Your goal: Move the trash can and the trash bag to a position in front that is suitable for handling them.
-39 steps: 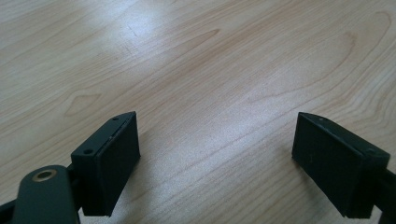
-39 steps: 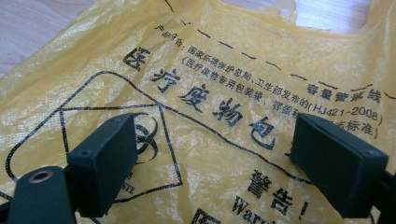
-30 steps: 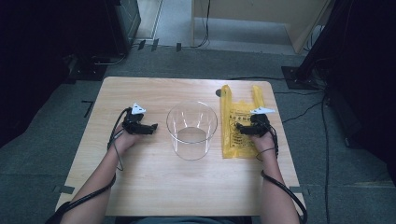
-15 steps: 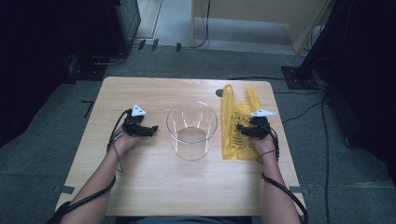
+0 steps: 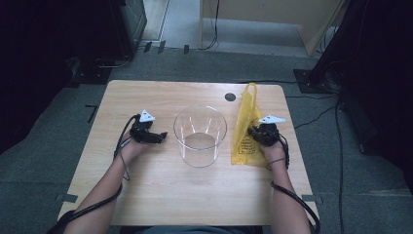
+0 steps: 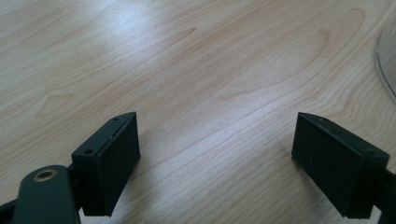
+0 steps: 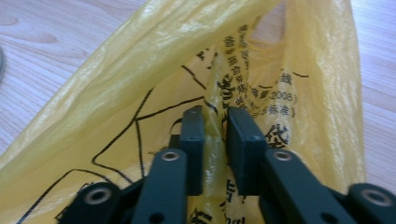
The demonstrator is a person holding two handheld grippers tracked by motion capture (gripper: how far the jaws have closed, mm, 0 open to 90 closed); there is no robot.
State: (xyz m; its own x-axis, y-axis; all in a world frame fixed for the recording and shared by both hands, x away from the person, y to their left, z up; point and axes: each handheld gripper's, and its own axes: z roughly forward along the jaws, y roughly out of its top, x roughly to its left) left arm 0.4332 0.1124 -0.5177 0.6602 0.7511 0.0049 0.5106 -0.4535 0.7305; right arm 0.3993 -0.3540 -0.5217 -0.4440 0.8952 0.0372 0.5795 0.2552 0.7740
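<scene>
A: Pale wood-grain table (image 5: pixel 160 195), smooth and rectangular — then what sits on it?

B: A clear, round, straight-walled container (image 5: pixel 199 135) at the middle; nothing shows inside it. Right of it lies a thin, crinkly yellow plastic bag (image 5: pixel 245 127) printed with black characters, handles pointing to the far edge.

A: Changed from a second ago?

B: The right gripper (image 7: pixel 215 122) has just been closing — a fold of the bag's film is now pinched between its pads. Bag and container lie as before.

A: And the left gripper (image 6: pixel 215 154)?

B: Jaws spread wide over bare wood, left of the container
</scene>
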